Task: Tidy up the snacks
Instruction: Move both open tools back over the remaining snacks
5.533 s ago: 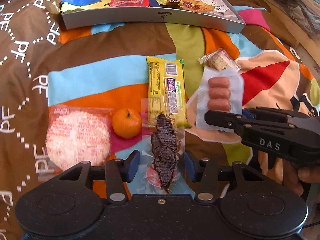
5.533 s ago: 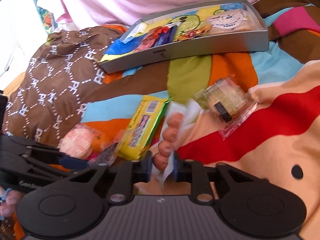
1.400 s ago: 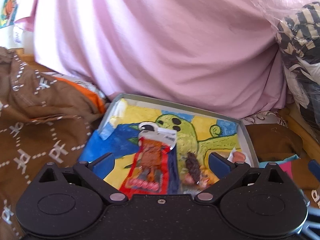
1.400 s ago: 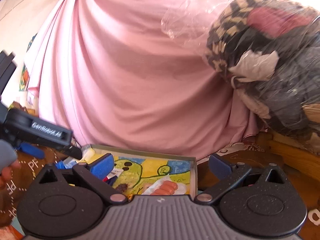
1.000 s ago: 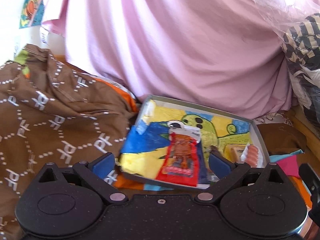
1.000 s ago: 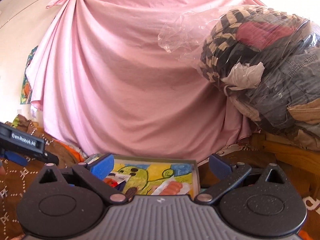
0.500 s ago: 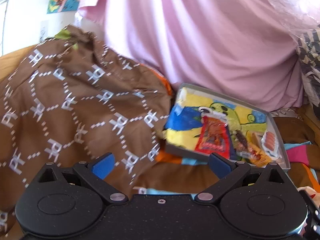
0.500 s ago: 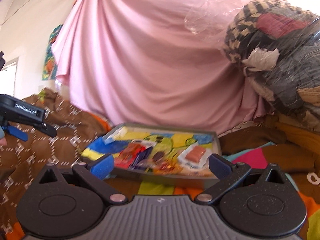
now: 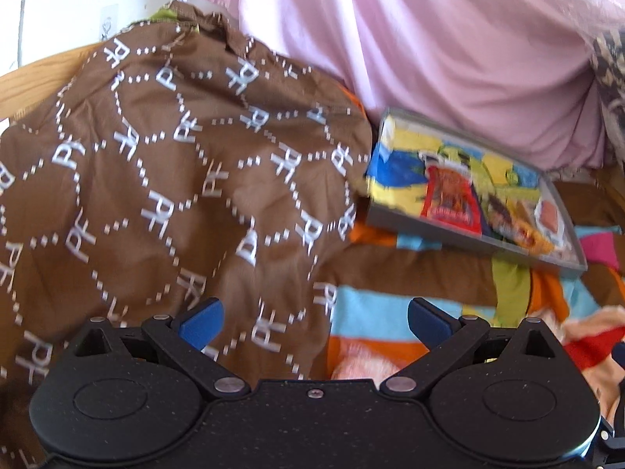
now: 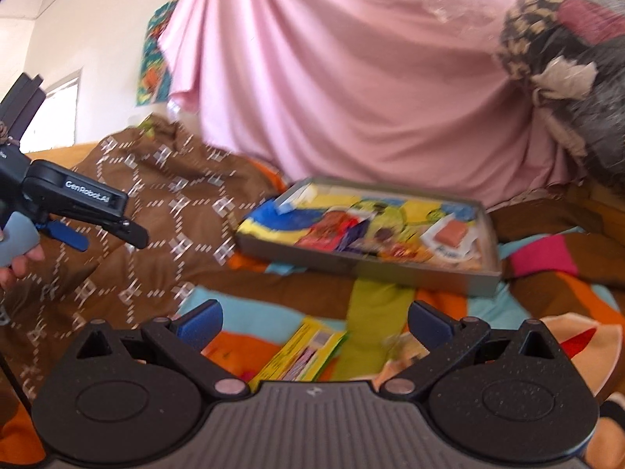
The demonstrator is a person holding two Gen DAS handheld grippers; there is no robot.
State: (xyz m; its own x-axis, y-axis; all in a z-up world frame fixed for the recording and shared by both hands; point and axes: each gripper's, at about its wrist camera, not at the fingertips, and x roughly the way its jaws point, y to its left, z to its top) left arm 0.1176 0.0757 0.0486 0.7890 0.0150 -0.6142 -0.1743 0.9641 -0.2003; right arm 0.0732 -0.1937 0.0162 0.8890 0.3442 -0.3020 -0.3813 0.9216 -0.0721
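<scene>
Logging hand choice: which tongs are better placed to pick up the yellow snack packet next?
Right, probably. The yellow packet lies just ahead between the open right tongs; the open left tongs face brown bedding.

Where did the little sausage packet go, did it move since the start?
Yes. The sausage packet left the striped blanket beside the yellow snack pack and now lies inside the grey box, at its right end.

"GenRobot.AI" on the left gripper, repeated "PF" on the brown blanket
</scene>
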